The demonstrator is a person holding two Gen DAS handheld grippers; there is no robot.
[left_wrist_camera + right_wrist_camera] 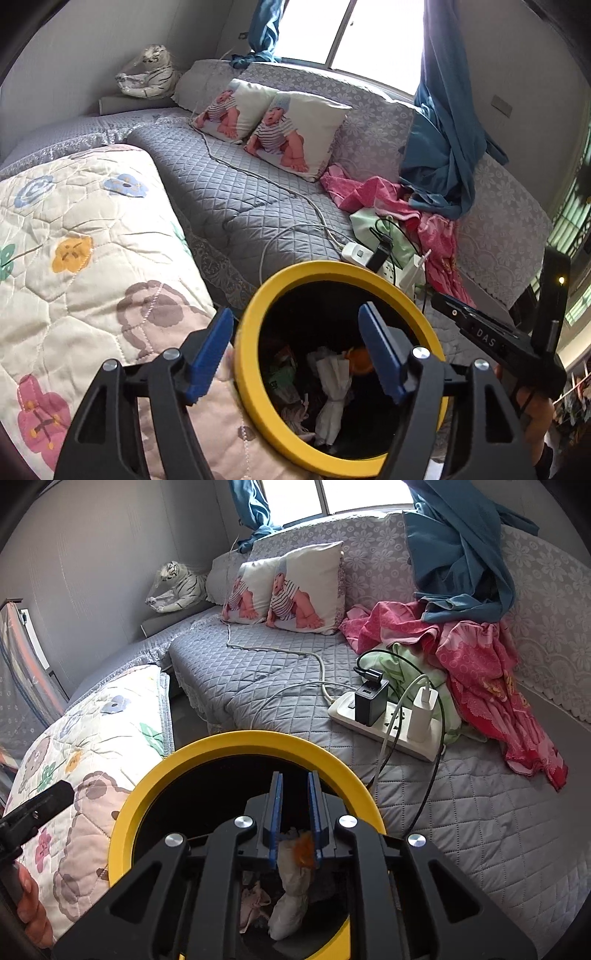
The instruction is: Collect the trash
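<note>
**Trash bin with crumpled paper inside**

Below me I see a round bin with a thick yellow rim and a dark inside, its mouth open and tipped toward me. It stands between a flowered quilt and a grey quilted bed. Inside lies a twisted wad of white paper with an orange scrap at its top, and beside it more crumpled pale and pinkish scraps on the dark bottom.
</note>
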